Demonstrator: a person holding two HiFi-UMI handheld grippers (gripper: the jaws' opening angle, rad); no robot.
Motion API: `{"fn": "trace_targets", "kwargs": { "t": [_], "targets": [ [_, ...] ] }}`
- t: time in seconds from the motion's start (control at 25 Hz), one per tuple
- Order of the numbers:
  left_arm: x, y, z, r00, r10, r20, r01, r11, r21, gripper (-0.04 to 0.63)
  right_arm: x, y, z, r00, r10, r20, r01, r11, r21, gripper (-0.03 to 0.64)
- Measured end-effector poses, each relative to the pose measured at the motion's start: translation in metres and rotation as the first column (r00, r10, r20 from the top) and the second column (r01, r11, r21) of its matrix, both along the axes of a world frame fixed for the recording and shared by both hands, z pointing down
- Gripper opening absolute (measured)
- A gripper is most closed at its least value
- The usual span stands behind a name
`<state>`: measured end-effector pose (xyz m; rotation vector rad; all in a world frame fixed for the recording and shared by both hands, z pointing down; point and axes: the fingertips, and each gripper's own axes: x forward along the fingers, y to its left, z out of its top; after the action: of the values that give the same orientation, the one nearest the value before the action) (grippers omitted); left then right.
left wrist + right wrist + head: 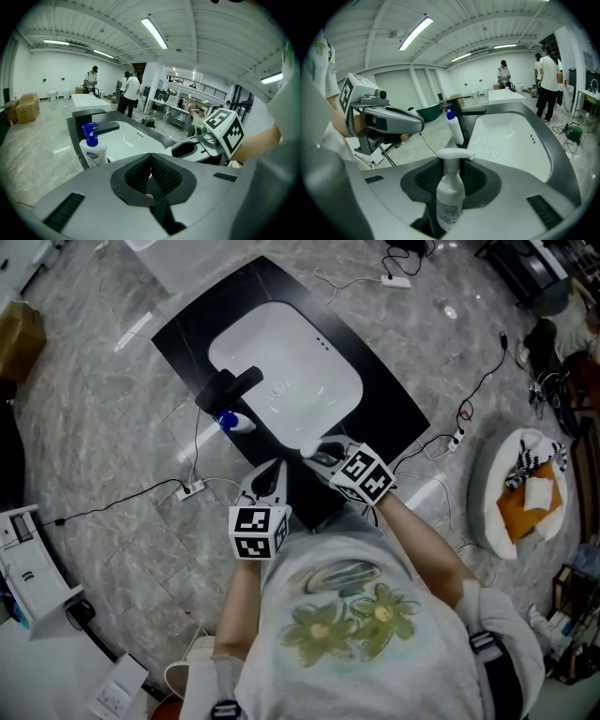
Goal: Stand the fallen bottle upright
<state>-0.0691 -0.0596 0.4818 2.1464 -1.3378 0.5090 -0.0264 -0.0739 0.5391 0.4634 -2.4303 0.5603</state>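
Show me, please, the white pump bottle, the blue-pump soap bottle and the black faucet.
white pump bottle [450,199], right gripper view, on its labelled body.
blue-pump soap bottle [93,154], left gripper view, on its label.
black faucet [230,387], head view, on its spout.

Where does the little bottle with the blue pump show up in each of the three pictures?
Head view: the blue-pump bottle is left of centre, at the left edge of the basin.
Left gripper view: lower left, in front of the basin.
Right gripper view: near the centre, left of the basin.
Shared landmark: the black faucet right beside it.
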Motion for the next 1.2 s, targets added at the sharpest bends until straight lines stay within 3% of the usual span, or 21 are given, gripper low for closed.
{"fn": "trace_targets", "kwargs": {
  "t": [1.2],
  "targets": [
    [0.007, 0.028, -0.003, 1.0, 0.025, 0.02, -0.025, 1.0, 0.01, 0.018, 0.007, 0.008, -0.027, 0.99, 0.094, 0.109, -0.112, 0.978, 0.177, 0.126]
  ]
}}
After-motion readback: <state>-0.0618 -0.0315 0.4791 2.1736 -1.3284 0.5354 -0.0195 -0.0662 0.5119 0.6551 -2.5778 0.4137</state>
